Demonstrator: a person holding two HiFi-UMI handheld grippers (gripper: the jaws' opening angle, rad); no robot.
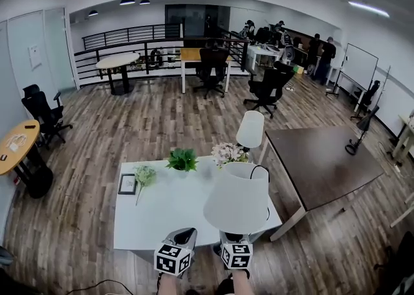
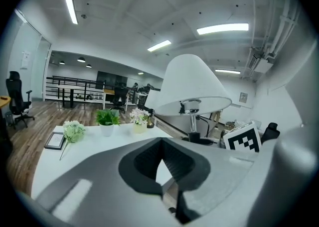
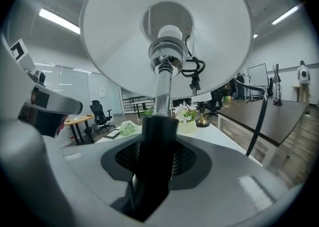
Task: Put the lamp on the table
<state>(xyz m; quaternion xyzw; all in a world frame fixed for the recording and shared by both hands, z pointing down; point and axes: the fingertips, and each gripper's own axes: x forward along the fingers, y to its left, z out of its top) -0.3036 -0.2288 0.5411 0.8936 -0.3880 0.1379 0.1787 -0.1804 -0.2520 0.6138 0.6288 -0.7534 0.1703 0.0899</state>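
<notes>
On the white table (image 1: 162, 213), a picture frame (image 1: 127, 184) lies at the left edge with a pale green bouquet (image 1: 145, 174) just beside it. Along the far edge stand a potted green plant (image 1: 183, 159) and then a pot of pink-white flowers (image 1: 226, 153).

At the near edge, the left gripper (image 2: 164, 171) hovers with its jaws drawn together on nothing; only the table shows through the hollow between its pads.

Just to its right, the right gripper (image 3: 157, 164) is clenched round the black lower stem of the table lamp (image 3: 169, 37). The lamp stands upright over the table's near right part, its white shade (image 1: 238, 204) above the gripper. Its black cord (image 1: 266, 180) loops down beside the shade. Its base seems low over the tabletop, though contact cannot be made out.

A second white-shaded lamp (image 1: 251, 129) stands at the far right corner, and a dark brown table (image 1: 323, 164) lies to the right.
</notes>
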